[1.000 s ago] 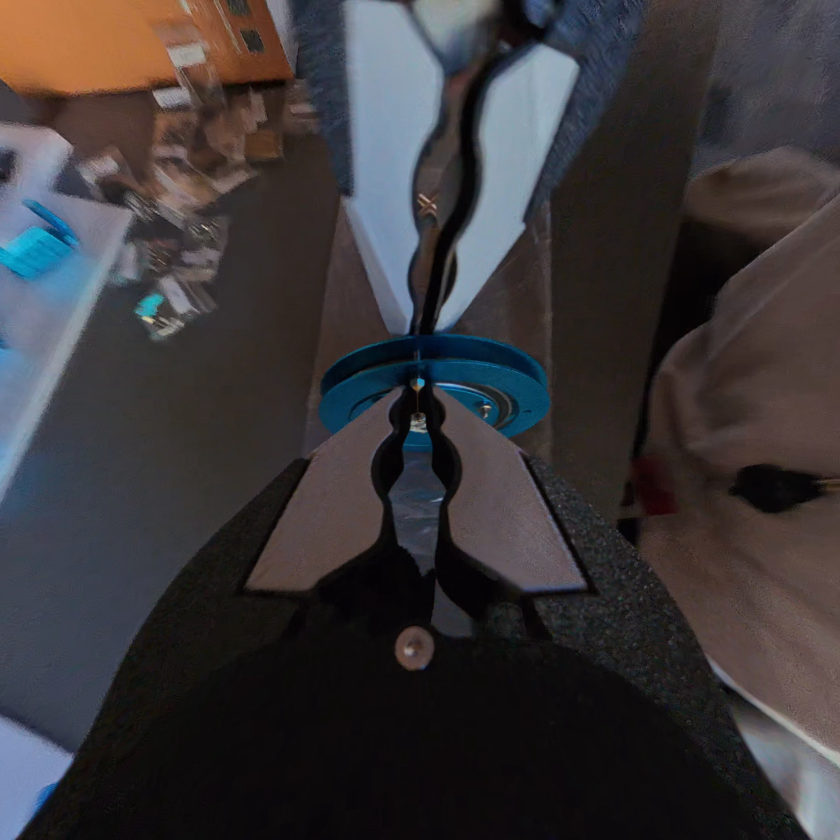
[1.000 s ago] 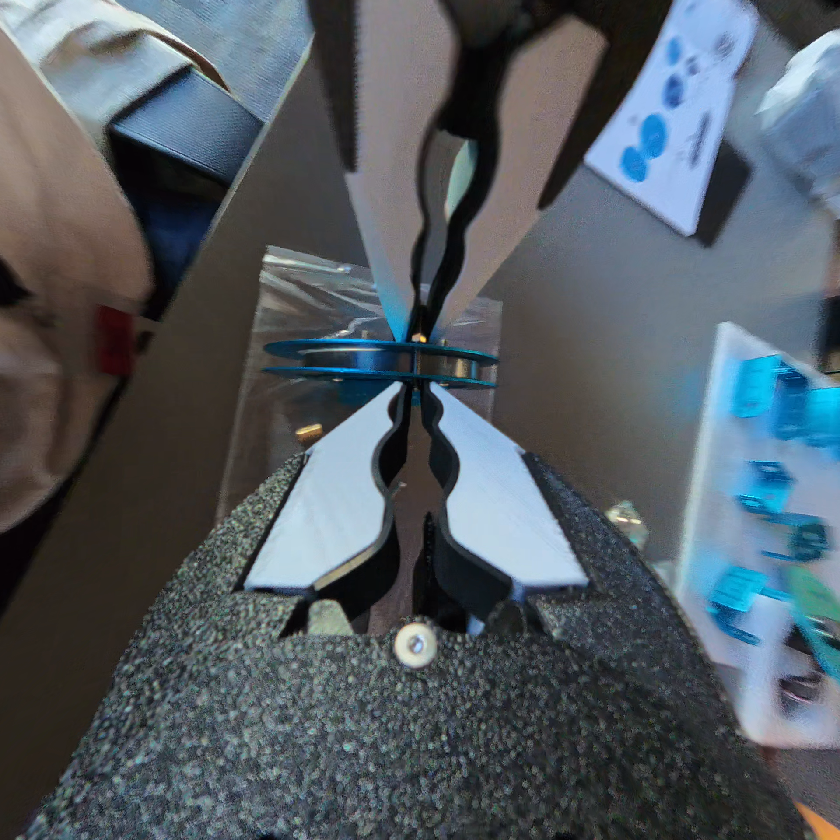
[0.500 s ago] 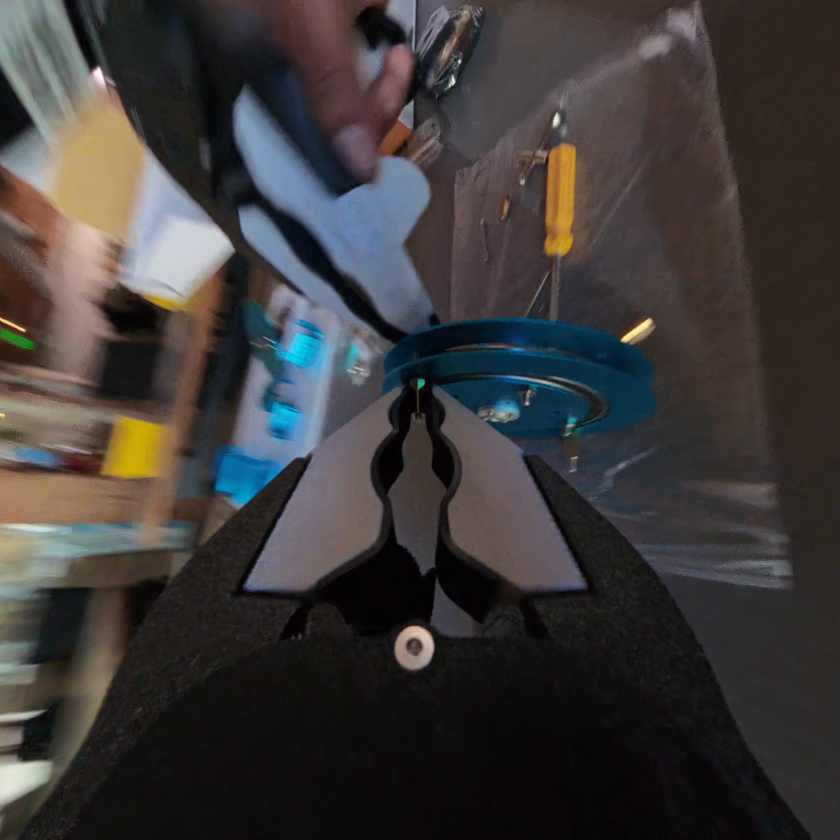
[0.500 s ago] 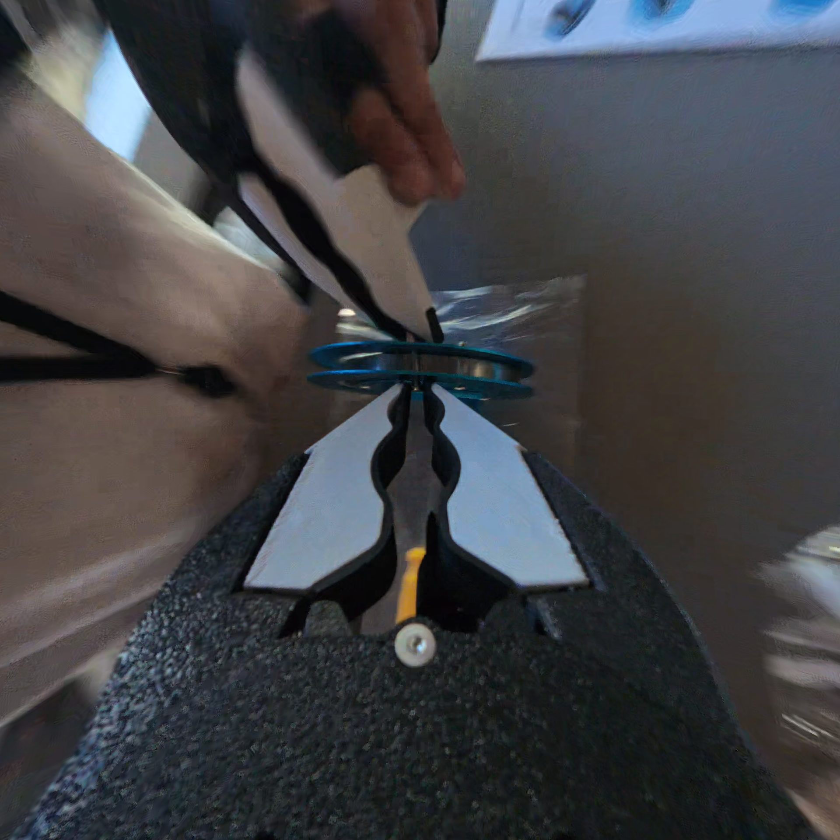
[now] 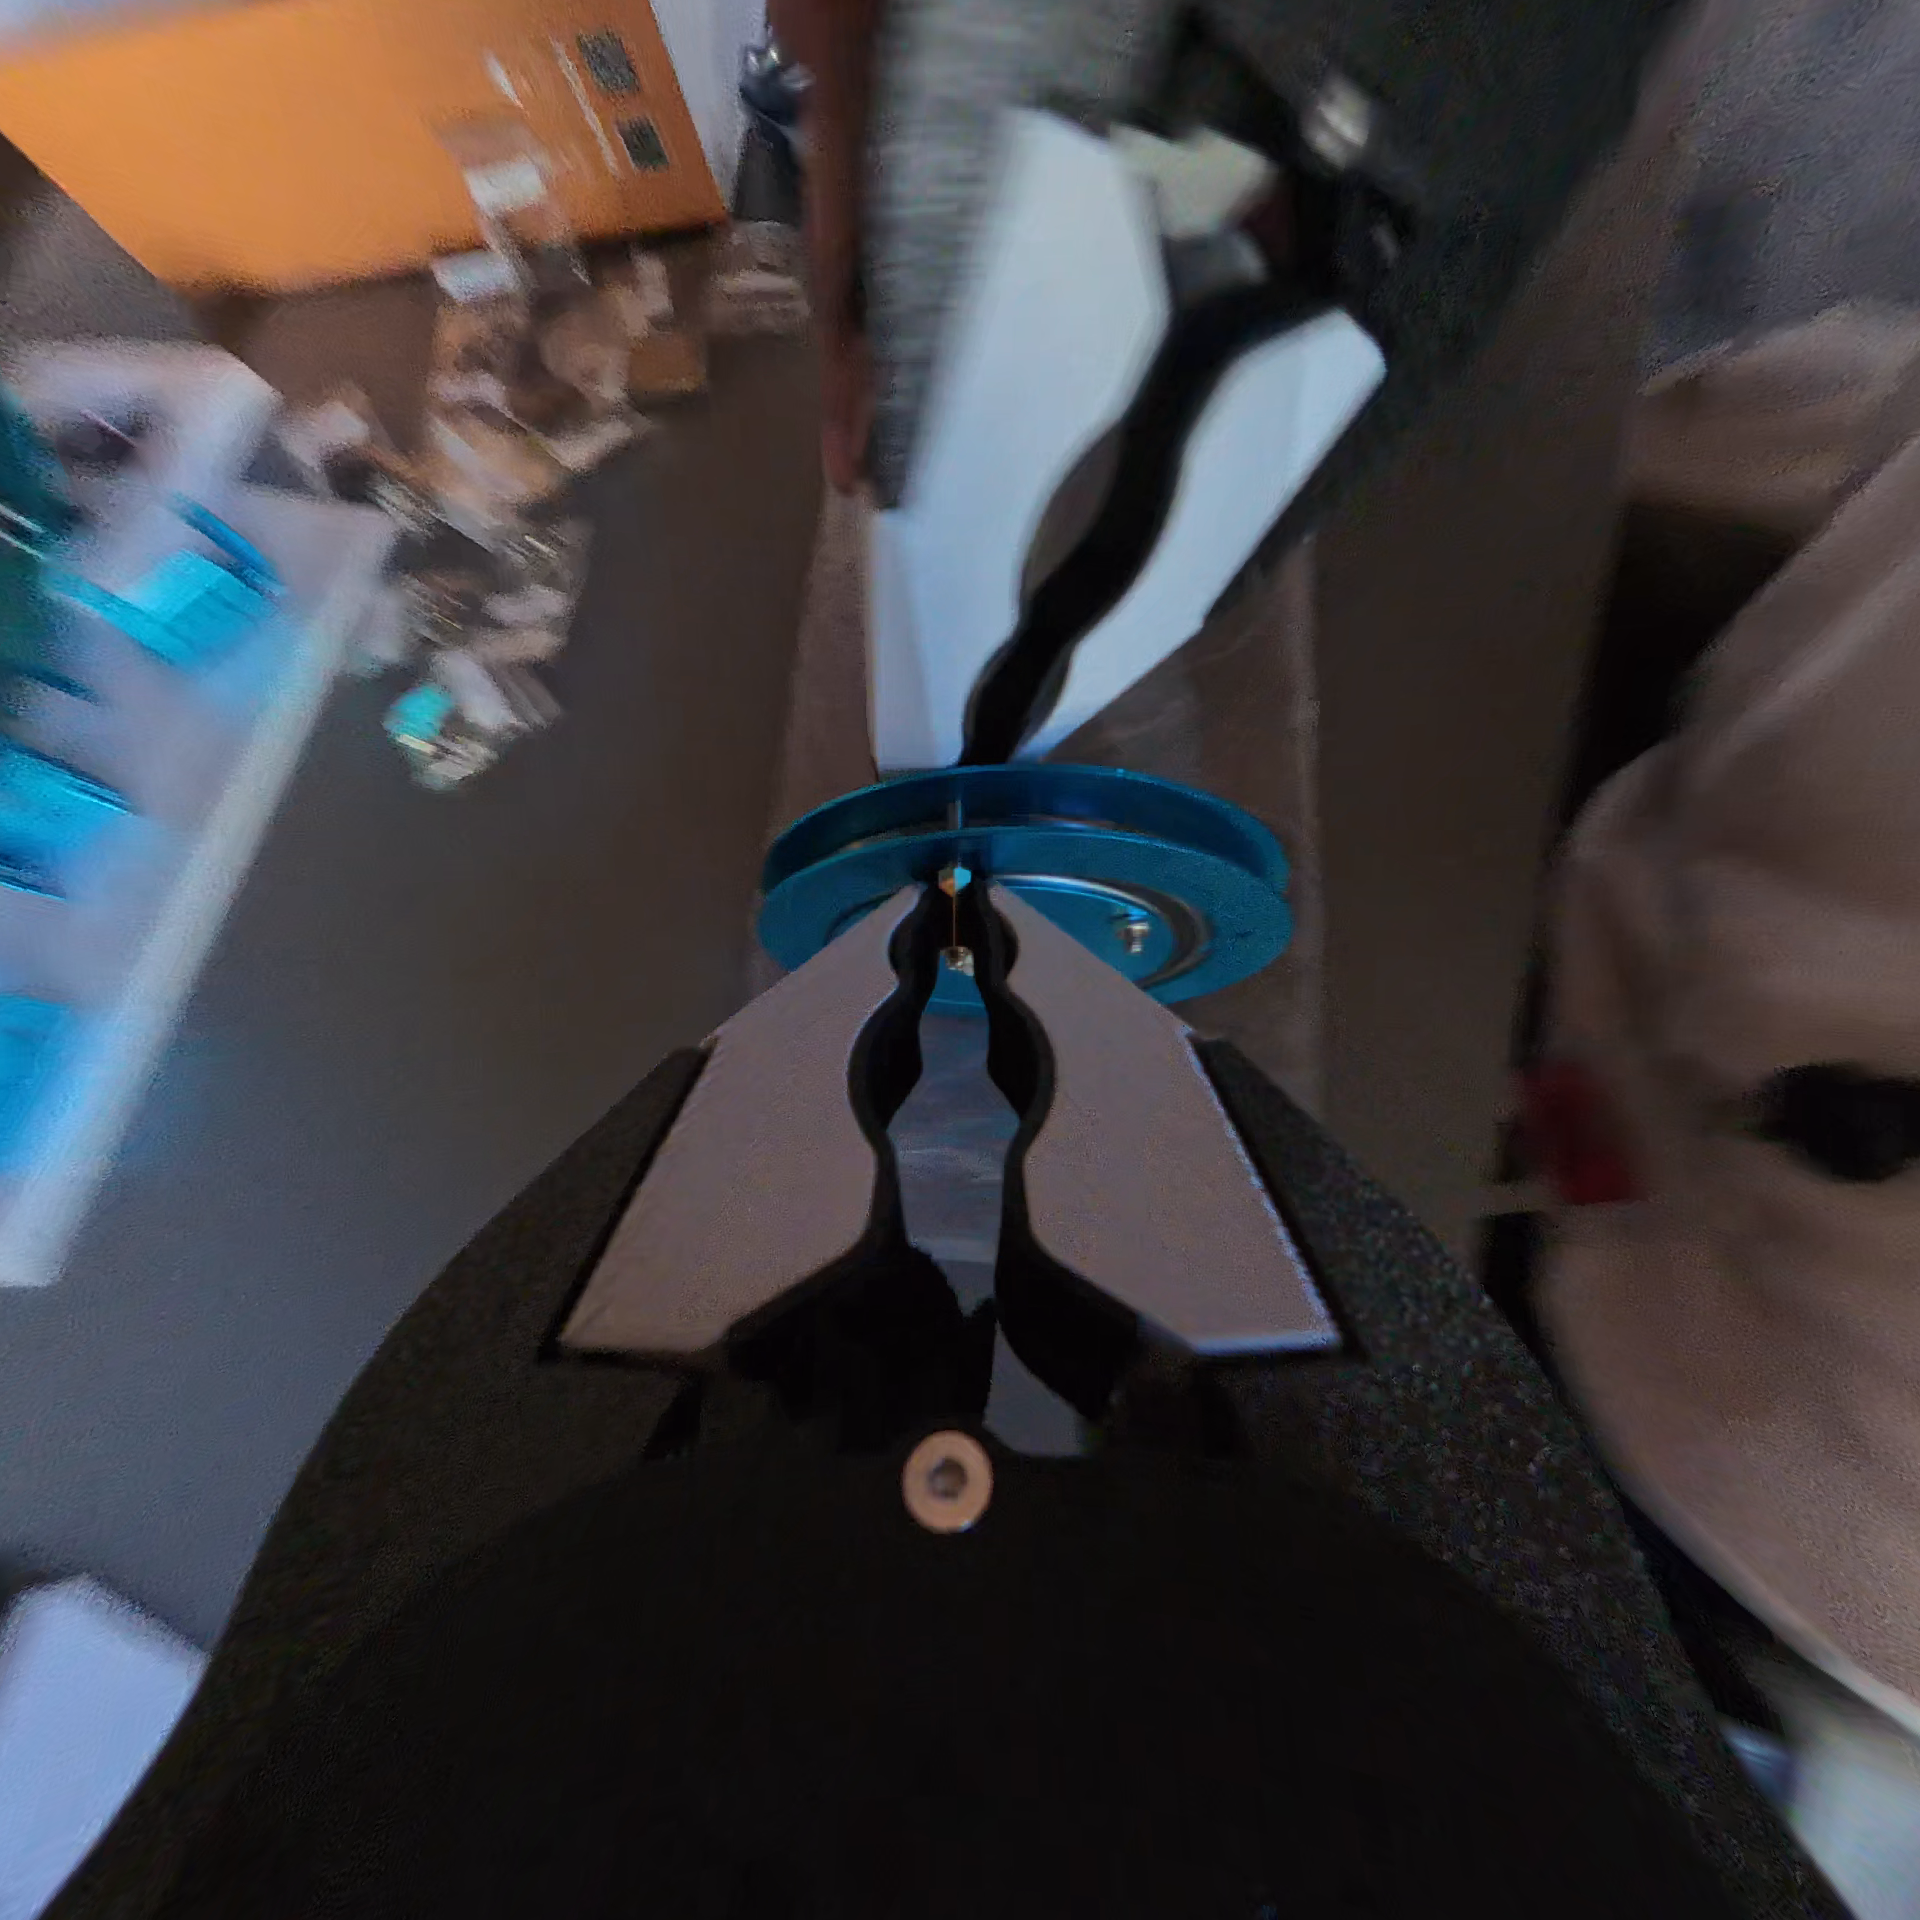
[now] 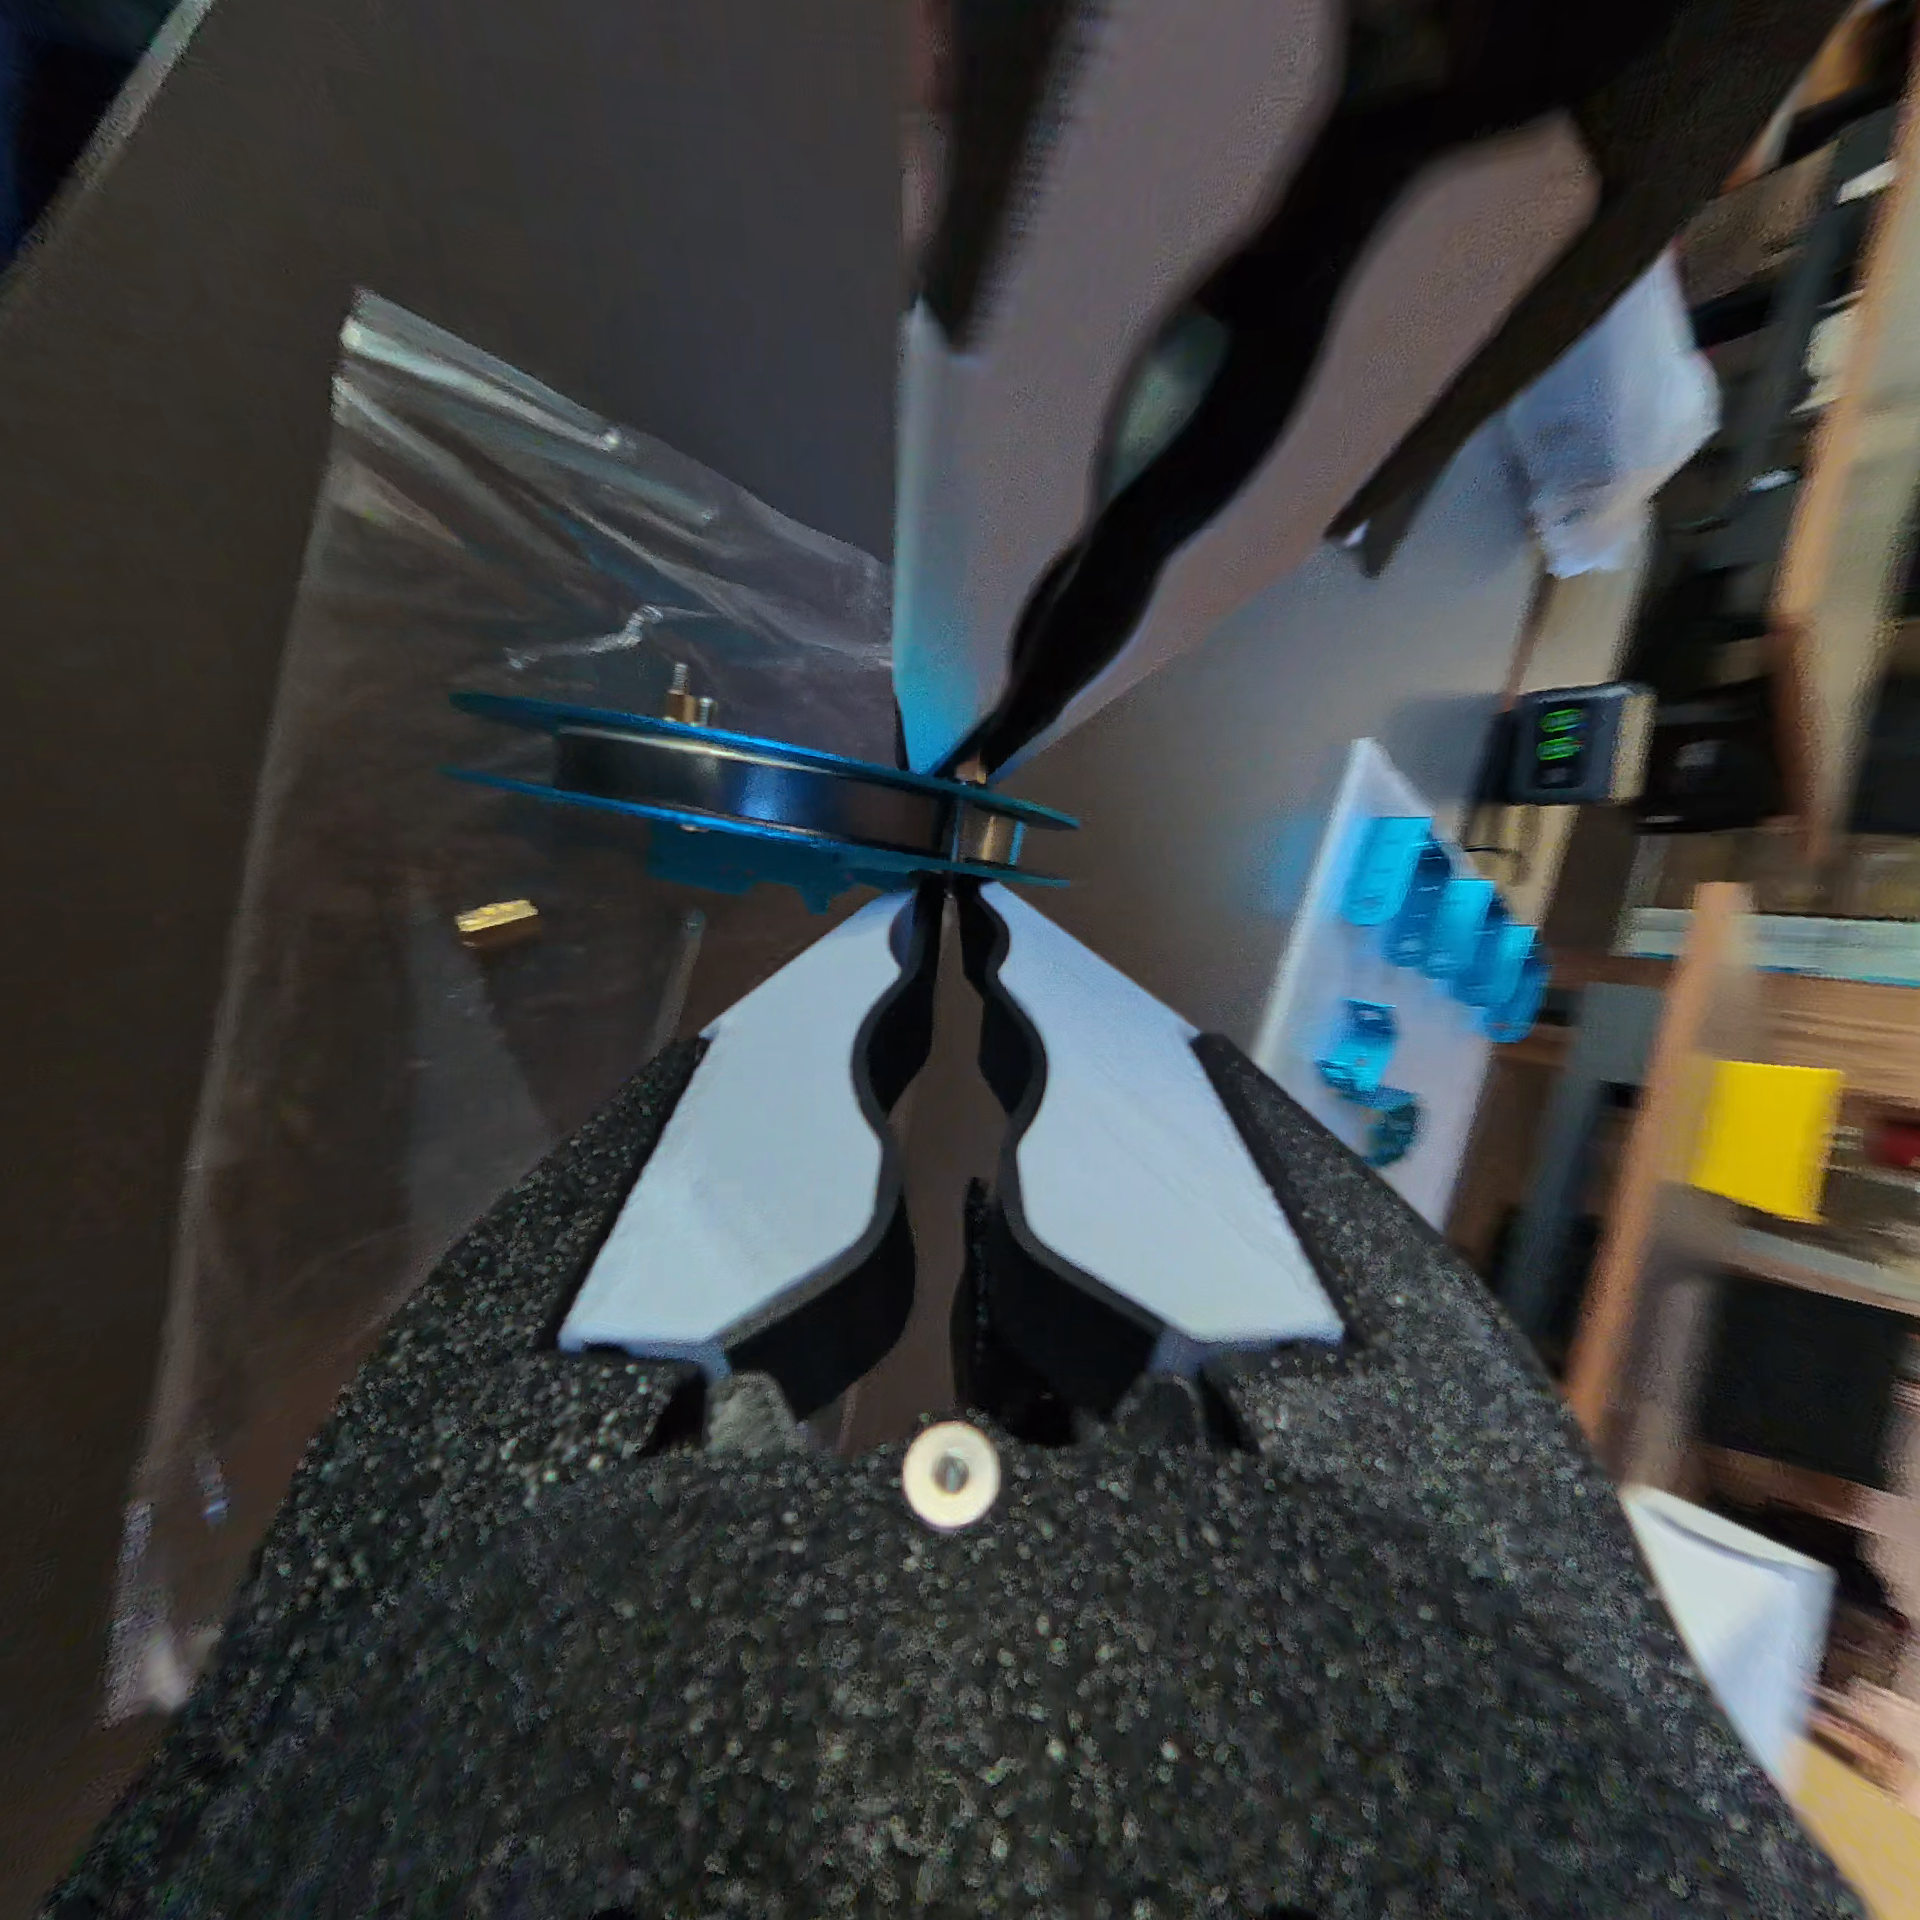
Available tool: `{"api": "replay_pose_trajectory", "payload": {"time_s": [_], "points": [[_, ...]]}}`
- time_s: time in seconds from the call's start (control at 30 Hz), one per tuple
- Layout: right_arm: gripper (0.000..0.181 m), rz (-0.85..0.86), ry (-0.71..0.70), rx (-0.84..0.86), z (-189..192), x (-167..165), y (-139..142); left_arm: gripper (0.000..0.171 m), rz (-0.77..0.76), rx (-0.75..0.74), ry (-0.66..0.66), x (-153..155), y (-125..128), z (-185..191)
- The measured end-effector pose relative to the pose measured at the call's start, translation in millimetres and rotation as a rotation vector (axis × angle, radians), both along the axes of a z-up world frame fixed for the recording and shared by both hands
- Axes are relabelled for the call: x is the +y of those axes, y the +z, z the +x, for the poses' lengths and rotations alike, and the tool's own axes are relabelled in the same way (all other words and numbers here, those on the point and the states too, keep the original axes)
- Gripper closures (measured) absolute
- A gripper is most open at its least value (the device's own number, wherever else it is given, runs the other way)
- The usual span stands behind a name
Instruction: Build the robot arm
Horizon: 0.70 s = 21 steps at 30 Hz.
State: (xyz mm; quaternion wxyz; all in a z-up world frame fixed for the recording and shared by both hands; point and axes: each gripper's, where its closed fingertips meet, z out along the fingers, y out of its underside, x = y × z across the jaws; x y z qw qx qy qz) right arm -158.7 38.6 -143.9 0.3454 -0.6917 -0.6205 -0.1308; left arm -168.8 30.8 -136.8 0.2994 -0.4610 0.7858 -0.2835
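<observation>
Blue pulley (image 5: pixel 1023 894) is hanging between my claws — left gripper (image 5: pixel 954 896) and right gripper (image 6: pixel 948 891) both pinching its rim from opposite sides.

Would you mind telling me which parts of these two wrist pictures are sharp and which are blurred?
Left wrist view: the blue pulley wheel and the left gripper are sharp, while the orange box and the blue parts smear. Right wrist view: the right gripper is crisp, but the shelving and the plastic bag are streaked.

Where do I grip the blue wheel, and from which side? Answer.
Grip the blue wheel by its thin rim, edge-on from the side: its two flat discs lie near level around a hub. The left hand-held gripper and right hand-held gripper seem shut on opposite edges.
</observation>
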Motion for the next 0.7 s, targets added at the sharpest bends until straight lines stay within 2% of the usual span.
{"api": "replay_pose_trajectory", "payload": {"time_s": [0.17, 0.23, 0.3, 0.37, 0.43, 0.5, 0.57, 0.7], "points": [[0.18, -0.502, -0.091, 0.355, -3.5, -10.8, -5.7, 0.168, 0.99, -0.319, -0.079, 8.6, 6.2, 5.6], [0.179, -0.719, -0.137, 0.484, -5.1, -14.7, -5.6, 0.169, 1.193, -0.403, -0.09, 8.9, 8.2, 6.8], [0.179, -0.917, -0.172, 0.599, -6.6, -18.1, -4.5, 0.168, 1.227, -0.423, -0.078, 11.0, 8.4, 8.0], [0.178, -0.905, -0.18, 0.628, -5.4, -13.1, -5.0, 0.168, 1.053, -0.385, -0.04, 15.0, 6.2, 9.0], [0.178, -0.69, -0.147, 0.532, -3.1, -5.6, -5.8, 0.168, 0.725, -0.312, 0.014, 17.3, 3.0, 8.4], [0.177, -0.375, -0.108, 0.357, 1.2, 3.6, -5.7, 0.168, 0.375, -0.209, 0.049, 15.6, 1.6, 6.6], [0.173, -0.134, -0.069, 0.188, 2.7, 5.7, -4.9, 0.168, 0.068, -0.109, 0.053, 9.1, 1.6, 4.1], [0.174, 0.088, -0.031, -0.013, 3.6, 4.3, -0.5, 0.168, -0.372, 0.086, 0.08, 0.2, 2.6, 1.3]]}}
